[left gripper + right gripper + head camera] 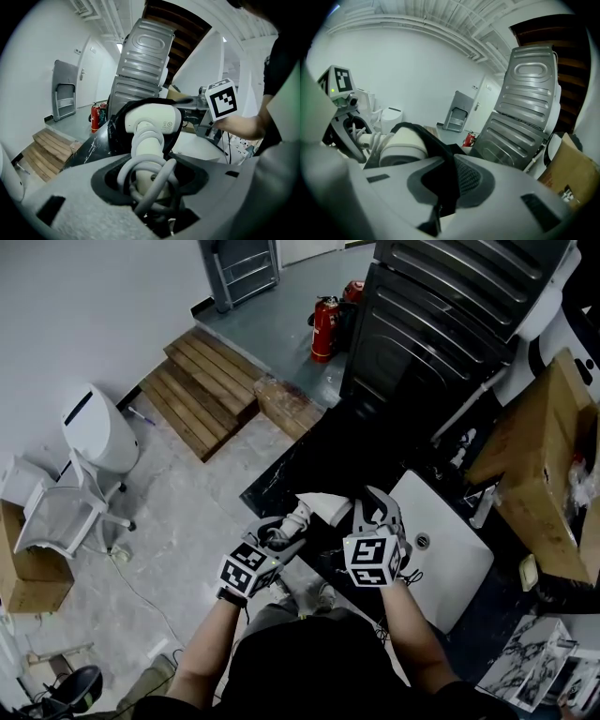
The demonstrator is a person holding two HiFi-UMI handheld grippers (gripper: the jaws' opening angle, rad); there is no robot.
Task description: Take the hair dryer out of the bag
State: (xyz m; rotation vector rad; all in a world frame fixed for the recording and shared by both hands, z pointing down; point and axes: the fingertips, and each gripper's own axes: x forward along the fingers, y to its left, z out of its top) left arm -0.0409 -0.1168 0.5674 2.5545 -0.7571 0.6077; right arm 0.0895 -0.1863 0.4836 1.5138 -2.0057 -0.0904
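- Hair dryer (150, 123): creamy white, with a pale grey cord (151, 180).
- Bag (436, 145): black.
- Left gripper (285, 529) and right gripper (372, 509): grey, with black-and-white square markers.
- Fire extinguisher (324, 328), twelve o'clock in the head view: red.
- Countertop (281, 474): black, white-veined.

A black desk (281, 479) veined in white is seen in the middle of the head view. A white basin (459, 563) with a round drain hole is seen at its right part. Small pale items are seen at the basin's far edge, too small to be told. The desk is stood on a grey concrete floor (178, 521). On the floor, left of the desk, a stack of wooden pallets (202, 390) is laid, with a brown block (289, 407) just beside it. A red fire extinguisher (325, 329) is stood farther back. A white chair (66, 512), a white rounded appliance (98, 427) and a cardboard box (33, 577) are found at the far left. A thin cable (141, 601) is trailed across the floor.
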